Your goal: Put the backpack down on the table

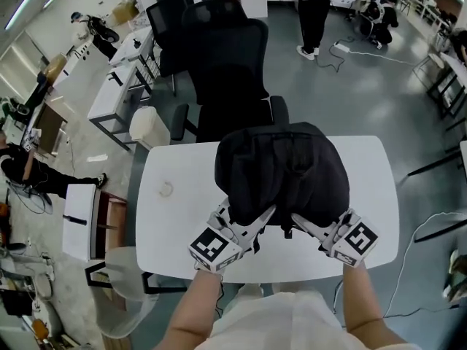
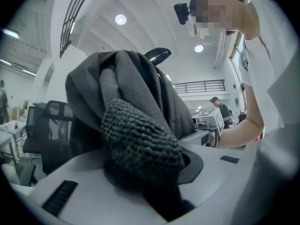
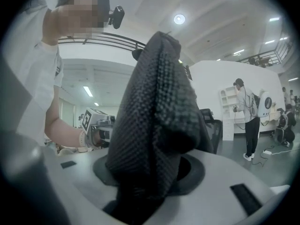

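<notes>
**Left gripper**. The jaws are at a narrow setting and closed on a padded strap of the backpack. The coarse mesh of the strap fills the gap between the jaws and rises directly ahead of them into the bag body.

**Right gripper**. The jaws are set somewhat wider and closed on a second padded strap. Its black mesh drops into the gap between the jaws and stands up in front of them.

**Relative position of the grippers.** The two grippers are side by side at the near edge of the table, with their jaws angled inward toward each other. Each gripper view shows the other gripper's marker cube off to its inner side.

**Backpack.** The black backpack is immediately ahead of both sets of jaws, between them and the far edge of the table. It covers the middle of the white tabletop. Whether its underside touches the top cannot be determined.

**Ahead and outward.**
- A small pale ring lies on the tabletop to the outer side of the left gripper, well apart from the bag.
- A black office chair stands beyond the backpack, just past the far edge of the table.
- A white bin is on the floor beside the chair, ahead and to the left of the left gripper.
- A standing person is on the grey floor far ahead of the right gripper.
</notes>
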Motion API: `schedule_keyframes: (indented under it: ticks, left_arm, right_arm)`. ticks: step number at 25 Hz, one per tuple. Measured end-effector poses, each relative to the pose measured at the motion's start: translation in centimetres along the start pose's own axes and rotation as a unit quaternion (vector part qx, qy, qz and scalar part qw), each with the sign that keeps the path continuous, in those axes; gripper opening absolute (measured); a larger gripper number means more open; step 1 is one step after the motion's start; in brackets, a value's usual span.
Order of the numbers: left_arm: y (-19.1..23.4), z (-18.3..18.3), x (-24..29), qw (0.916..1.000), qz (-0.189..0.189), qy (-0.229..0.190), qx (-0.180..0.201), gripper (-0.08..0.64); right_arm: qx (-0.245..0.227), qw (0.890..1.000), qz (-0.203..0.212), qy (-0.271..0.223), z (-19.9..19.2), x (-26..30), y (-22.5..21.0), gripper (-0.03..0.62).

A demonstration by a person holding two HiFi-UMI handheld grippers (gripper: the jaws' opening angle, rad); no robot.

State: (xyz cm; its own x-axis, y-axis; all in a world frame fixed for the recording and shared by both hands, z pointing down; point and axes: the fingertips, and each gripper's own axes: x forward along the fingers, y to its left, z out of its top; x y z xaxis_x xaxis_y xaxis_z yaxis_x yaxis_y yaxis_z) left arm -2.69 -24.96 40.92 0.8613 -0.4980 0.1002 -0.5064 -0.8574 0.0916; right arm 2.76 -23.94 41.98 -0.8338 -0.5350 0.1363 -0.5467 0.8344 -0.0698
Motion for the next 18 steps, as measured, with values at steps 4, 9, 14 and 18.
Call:
schedule_keyframes:
  ticks: [4,9,14,18]
  left_arm:
    - [2.7,-1.7,1.4,0.9998,0.019,0.001,-0.007,0.118]
    - [5.8,-5.1,2.7,0.9991,0.034,0.006,-0.024,0.117]
    - [9.0,-7.4,4.2,0.9981,0.046,0.016,-0.038,0.117]
    - [11.0,-9.1,4.7,0.9972,0.053,0.022,-0.047,0.117]
  right_arm:
    - [0.004,1.000,0.021,0.006,-1.6,2.0,-2.6,0.202]
    - [0.009,0.999,0.035,0.015,-4.9,4.6,-5.1,0.202]
    - [0.018,0.999,0.029,0.023,-7.2,7.0,-7.7,0.202]
    - [0.026,0.999,0.031,0.031,-8.9,8.6,-8.9,0.202]
